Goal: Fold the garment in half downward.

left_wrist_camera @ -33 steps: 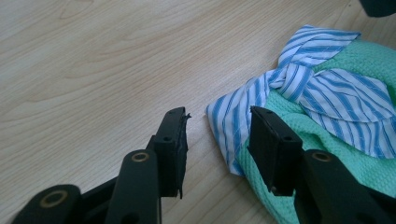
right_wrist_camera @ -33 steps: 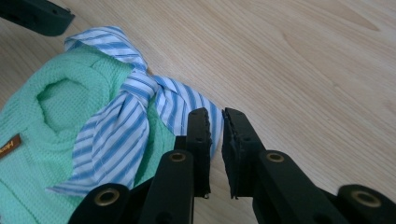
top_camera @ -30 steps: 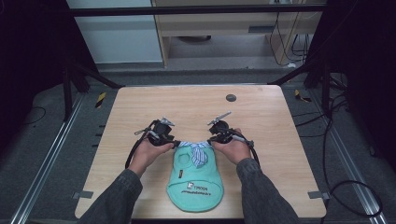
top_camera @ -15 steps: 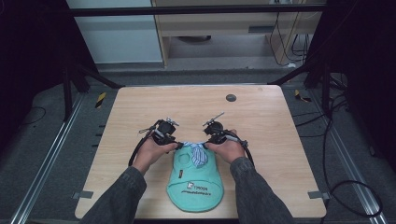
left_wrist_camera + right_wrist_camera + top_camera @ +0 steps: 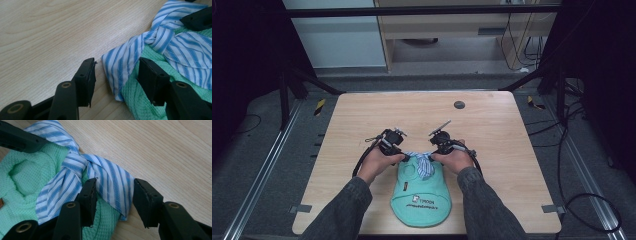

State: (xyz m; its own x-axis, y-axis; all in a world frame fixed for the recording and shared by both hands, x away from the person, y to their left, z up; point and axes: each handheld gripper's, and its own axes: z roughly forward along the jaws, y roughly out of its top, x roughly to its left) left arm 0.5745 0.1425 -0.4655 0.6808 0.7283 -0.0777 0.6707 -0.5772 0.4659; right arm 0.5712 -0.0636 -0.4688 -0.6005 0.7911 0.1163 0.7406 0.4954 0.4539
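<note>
— High view first: where does the garment lie?

— A green knit garment (image 5: 421, 192) lies flat on the wooden table (image 5: 492, 125), at the near edge, about midway between left and right. It bears a line of dark print near its near hem, too small to read. At its far end sits a blue-and-white striped collar (image 5: 422, 162), tied in a knot.

— And the tongs?

— The left gripper (image 5: 404, 157) is just left of the knot, the right gripper (image 5: 430, 156) just right of it, both at the collar's far end. A hand (image 5: 377, 165) holds the left one and another hand (image 5: 455, 160) the right, with dark sleeves coming in from the near side.

— Are they pinching the cloth?

— No. From the left gripper view, the left gripper (image 5: 116, 75) has its jaws spread, with one striped tail (image 5: 121, 67) of the collar lying between them, untouched on the near-left side. The right gripper view shows the same: the right gripper (image 5: 115, 196) is spread wide around the other striped tail (image 5: 112, 185), the pads apart from each other.

— Anything farther out?

— A small dark round disc (image 5: 459, 105) sits near the table's far edge, well apart from the garment.
</note>
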